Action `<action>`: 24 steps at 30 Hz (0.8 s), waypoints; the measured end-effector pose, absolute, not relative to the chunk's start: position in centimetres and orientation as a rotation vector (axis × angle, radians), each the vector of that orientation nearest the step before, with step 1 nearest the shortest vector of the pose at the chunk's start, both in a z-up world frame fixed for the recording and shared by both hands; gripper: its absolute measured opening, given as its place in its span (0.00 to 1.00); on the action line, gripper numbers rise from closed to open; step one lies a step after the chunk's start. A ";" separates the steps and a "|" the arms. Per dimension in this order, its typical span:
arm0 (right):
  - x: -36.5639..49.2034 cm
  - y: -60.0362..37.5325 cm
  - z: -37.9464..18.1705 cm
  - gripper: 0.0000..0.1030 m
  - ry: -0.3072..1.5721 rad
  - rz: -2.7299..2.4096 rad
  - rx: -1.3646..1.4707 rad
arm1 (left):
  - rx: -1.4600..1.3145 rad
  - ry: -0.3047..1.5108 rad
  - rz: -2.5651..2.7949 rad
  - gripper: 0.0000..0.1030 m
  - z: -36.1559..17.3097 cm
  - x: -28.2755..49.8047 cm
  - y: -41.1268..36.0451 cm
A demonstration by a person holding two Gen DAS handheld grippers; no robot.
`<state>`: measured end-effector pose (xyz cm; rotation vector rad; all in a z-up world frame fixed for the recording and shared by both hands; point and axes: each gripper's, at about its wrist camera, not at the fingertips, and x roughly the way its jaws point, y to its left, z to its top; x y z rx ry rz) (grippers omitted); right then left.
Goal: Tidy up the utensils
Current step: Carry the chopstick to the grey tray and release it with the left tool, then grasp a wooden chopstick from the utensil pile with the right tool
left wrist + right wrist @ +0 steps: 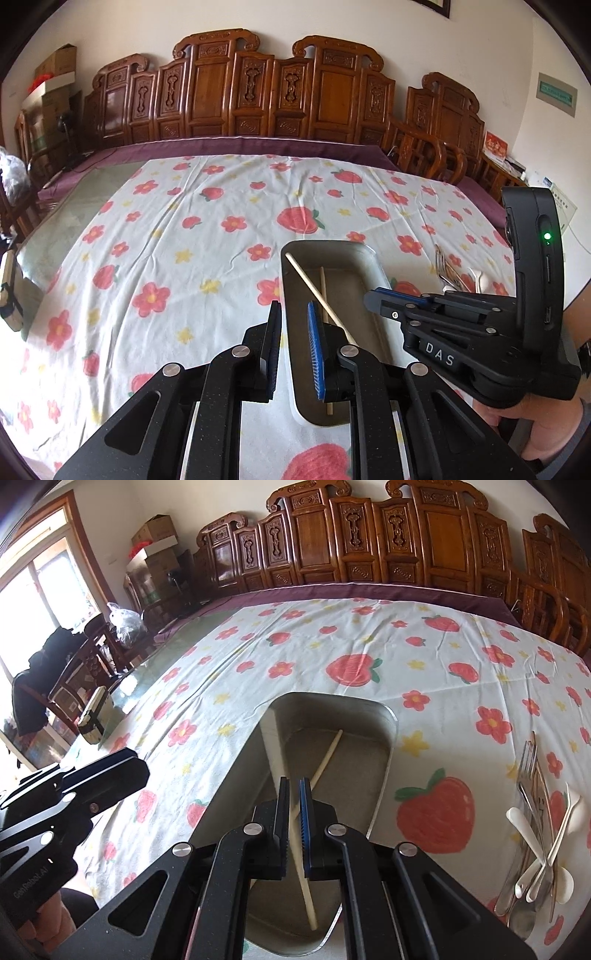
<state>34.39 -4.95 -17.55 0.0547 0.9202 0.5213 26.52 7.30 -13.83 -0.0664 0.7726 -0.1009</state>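
A grey rectangular tray (364,258) (391,720) lies on the flowered tablecloth. One chopstick (323,286) (327,755) lies flat in it. My right gripper (294,814) (373,295) is shut on a second chopstick (314,286) (297,834) and holds it slanted over the tray. My left gripper (295,325) is open, its fingers either side of the tray's left rim. A pile of forks and white spoons (535,842) (452,275) lies right of the tray.
The flowered tablecloth (166,229) covers a glass-topped table. Carved wooden chairs (258,92) line the far edge. A small dark box (94,716) stands on the bare glass at the left. Cartons and a plastic bag are beyond it.
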 end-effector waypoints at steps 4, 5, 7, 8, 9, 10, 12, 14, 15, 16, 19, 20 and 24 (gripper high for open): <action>33.7 -6.6 -17.0 0.06 0.904 0.505 0.039 | -0.062 0.769 -0.115 0.13 -13.8 26.4 6.9; 33.3 -7.2 -16.7 0.06 0.898 0.501 0.035 | -0.057 0.768 -0.121 0.13 -13.8 26.3 6.6; 32.6 -8.4 -16.3 0.06 0.887 0.494 0.017 | -0.051 0.768 -0.132 0.13 -13.8 26.3 6.1; 32.1 -9.1 -16.0 0.06 0.877 0.486 0.001 | -0.048 0.769 -0.137 0.13 -13.8 26.2 5.9; 31.7 -9.7 -15.8 0.06 0.873 0.479 -0.009 | -0.040 0.768 -0.145 0.13 -13.9 26.2 5.5; 31.2 -10.7 -15.5 0.06 0.867 0.465 -0.020 | -0.034 0.767 -0.148 0.14 -13.9 26.1 5.3; 30.2 -12.6 -15.1 0.06 0.859 0.441 -0.024 | -0.029 0.768 -0.158 0.16 -14.0 26.0 4.8; 29.5 -14.5 -14.8 0.06 0.853 0.415 -0.026 | -0.029 0.768 -0.172 0.20 -14.2 25.8 4.2; 29.2 -15.6 -14.7 0.06 0.850 0.398 -0.031 | -0.028 0.769 -0.179 0.20 -14.2 25.7 3.8; 28.8 -16.5 -14.6 0.06 0.847 0.381 -0.037 | -0.028 0.771 -0.191 0.20 -14.3 25.6 3.3; 28.3 -19.0 -14.6 0.06 0.847 0.333 -0.052 | -0.020 0.774 -0.215 0.21 -14.6 25.4 2.1; 28.2 -19.8 -14.6 0.06 0.850 0.316 -0.055 | -0.014 0.775 -0.221 0.22 -14.7 25.3 1.6; 27.9 -22.4 -15.1 0.06 0.856 0.266 -0.051 | -0.010 0.781 -0.260 0.25 -15.2 24.8 -0.2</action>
